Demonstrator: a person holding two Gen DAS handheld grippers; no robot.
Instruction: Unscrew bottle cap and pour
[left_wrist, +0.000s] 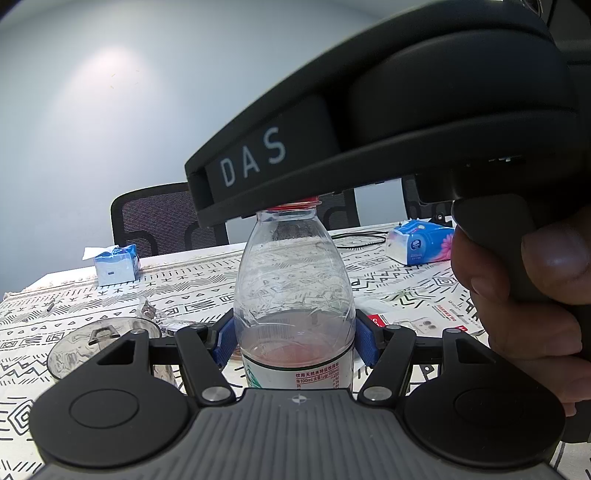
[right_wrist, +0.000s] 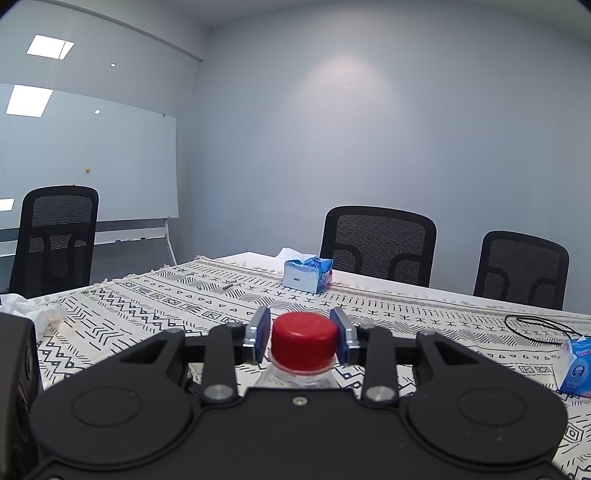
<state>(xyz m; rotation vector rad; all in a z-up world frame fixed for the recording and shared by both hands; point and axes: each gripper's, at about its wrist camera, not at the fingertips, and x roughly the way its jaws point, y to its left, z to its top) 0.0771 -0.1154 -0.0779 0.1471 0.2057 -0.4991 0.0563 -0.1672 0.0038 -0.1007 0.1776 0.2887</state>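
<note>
A clear plastic bottle with a little pinkish liquid stands upright on the patterned tablecloth. My left gripper is shut on its body, one blue pad pressed on each side. The red cap is on the neck, and my right gripper flanks it closely. The right pad touches the cap and a thin gap shows at the left pad, so the jaws stand slightly open. In the left wrist view the right gripper's black body covers the cap's top, and a hand holds its handle. A glass cup sits left of the bottle.
A blue tissue pack lies at the far edge and another at the right, by a black cable. Crumpled wrapper lies behind the glass and a printed leaflet right of the bottle. Black chairs ring the table.
</note>
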